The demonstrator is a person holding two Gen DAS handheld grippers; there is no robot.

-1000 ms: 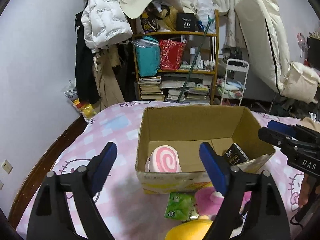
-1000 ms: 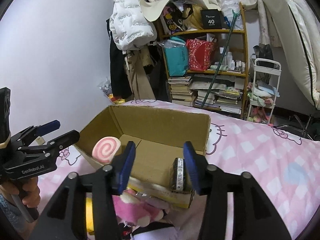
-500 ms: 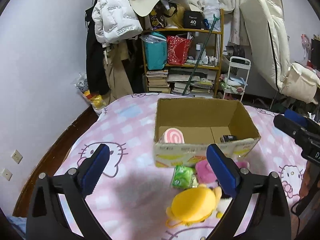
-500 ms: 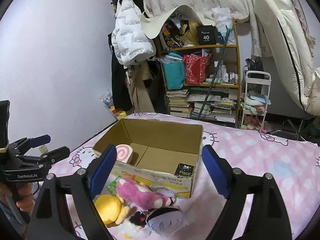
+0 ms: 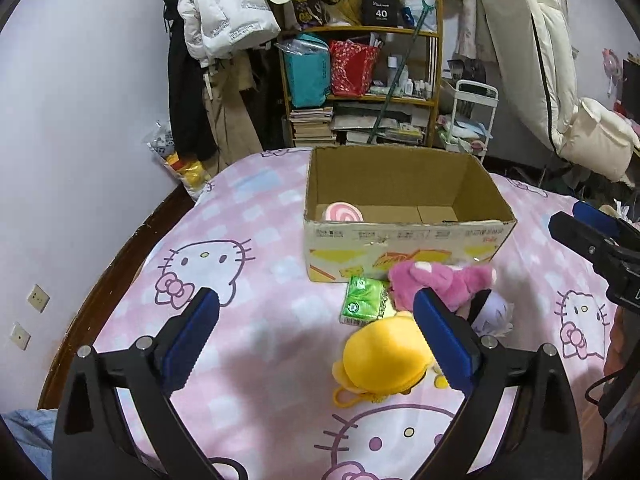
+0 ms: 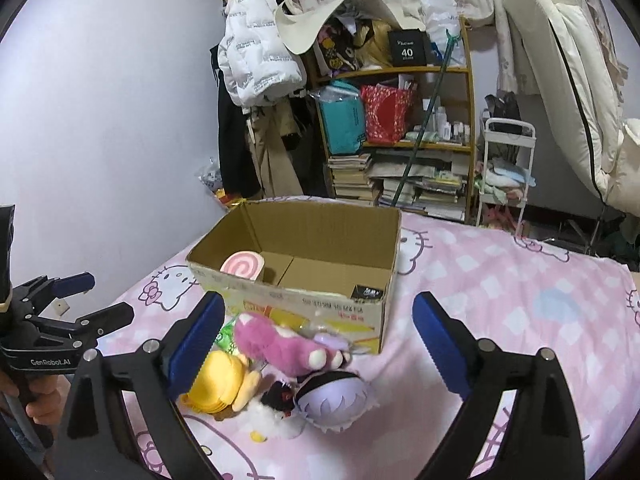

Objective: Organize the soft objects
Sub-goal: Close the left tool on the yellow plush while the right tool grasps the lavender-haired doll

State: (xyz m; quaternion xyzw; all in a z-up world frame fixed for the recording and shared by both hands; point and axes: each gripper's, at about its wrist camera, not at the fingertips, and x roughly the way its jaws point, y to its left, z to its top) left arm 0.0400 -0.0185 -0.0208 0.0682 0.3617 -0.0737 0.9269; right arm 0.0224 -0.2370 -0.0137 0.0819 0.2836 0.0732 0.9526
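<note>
An open cardboard box [image 5: 404,240] [image 6: 320,300] stands on the pink bed, with a pink swirl-roll plush [image 5: 343,213] [image 6: 243,266] and a small black item [image 6: 369,292] inside. In front of it lie a green tissue pack [image 5: 362,299], a pink plush [image 5: 436,282] [image 6: 280,344], a yellow plush [image 5: 382,356] [image 6: 218,380] and a purple-haired doll [image 6: 332,398] [image 5: 494,312]. My left gripper [image 5: 316,338] is open and empty, near side of the toys. My right gripper [image 6: 318,334] is open and empty above the toys.
The pink Hello Kitty bedspread [image 5: 224,256] covers the bed. A wooden shelf [image 5: 360,88] full of books and bags stands behind, with a white cart [image 5: 474,116] beside it. Coats hang at the back left. The other gripper shows at each view's edge [image 5: 600,248] [image 6: 60,320].
Both grippers have pulled back and up from the box. The right gripper's jaws have opened wide. The pile of toys in front of the box has come into full view.
</note>
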